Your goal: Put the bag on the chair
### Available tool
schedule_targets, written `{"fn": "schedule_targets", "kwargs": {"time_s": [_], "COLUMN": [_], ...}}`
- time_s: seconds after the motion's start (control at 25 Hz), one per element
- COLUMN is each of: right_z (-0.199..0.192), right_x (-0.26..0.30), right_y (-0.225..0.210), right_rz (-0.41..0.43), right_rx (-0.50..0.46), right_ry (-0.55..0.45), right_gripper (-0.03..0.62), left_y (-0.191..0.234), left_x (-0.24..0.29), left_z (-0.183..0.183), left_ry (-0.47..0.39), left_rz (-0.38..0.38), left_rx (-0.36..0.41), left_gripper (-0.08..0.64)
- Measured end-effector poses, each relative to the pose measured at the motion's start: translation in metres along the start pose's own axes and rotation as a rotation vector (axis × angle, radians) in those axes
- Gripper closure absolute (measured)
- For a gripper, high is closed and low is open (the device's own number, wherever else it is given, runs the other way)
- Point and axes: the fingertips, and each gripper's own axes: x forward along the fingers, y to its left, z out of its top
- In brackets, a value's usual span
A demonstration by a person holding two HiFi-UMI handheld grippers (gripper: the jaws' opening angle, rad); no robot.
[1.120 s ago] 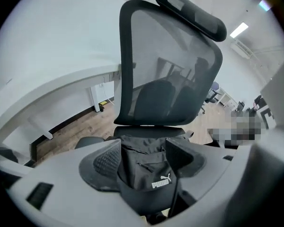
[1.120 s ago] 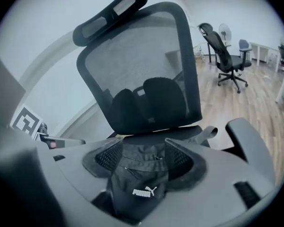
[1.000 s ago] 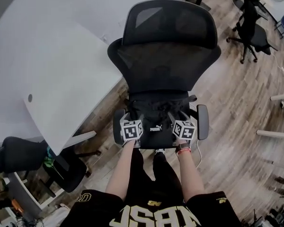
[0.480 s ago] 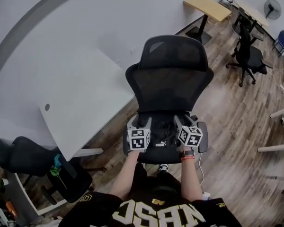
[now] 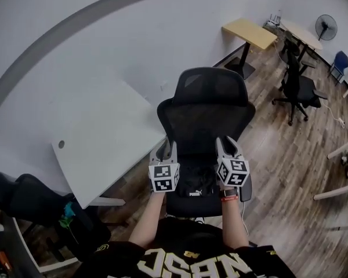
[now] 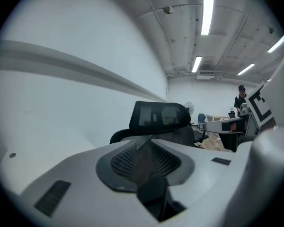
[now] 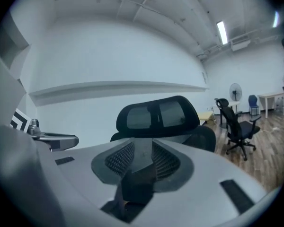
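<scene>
Black on black at centre frame: the chair [image 5: 206, 112] is black mesh, and the bag [image 5: 191, 181] is black too, with a small white logo. Left of it sits a plain white desk [image 5: 104, 146]. The floor [image 5: 281, 155] shows grey-brown wood-grain planks. Upper right, a pale yellow table [image 5: 249, 30] and a blue chair [image 5: 340, 62]. Bottom edge, a black shirt [image 5: 191, 262] with white lettering.
</scene>
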Motion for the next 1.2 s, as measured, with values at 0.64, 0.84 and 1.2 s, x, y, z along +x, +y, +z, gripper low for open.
{"fn": "schedule_targets", "kwargs": {"time_s": [0.64,0.84,1.2], "right_z": [0.056,0.048,0.045], "right_x": [-0.014,-0.01,-0.003], "right_y": [0.031,0.027,0.024], "right_rz": [0.058,0.063,0.053], "right_rx": [-0.079,-0.087,-0.093], "right_ry": [-0.125,-0.095,-0.085], "right_gripper": [0.583,0.583,0.583], "left_y": [-0.023,-0.022,-0.022], "left_x": [-0.015,-0.007,0.007], "left_z": [0.057,0.058,0.053], "left_ry": [-0.159,-0.152,-0.136], "left_rz": [-0.128,-0.126,-0.131], "left_rx": [0.057,0.047,0.038], "left_gripper": [0.548,0.548,0.546]}}
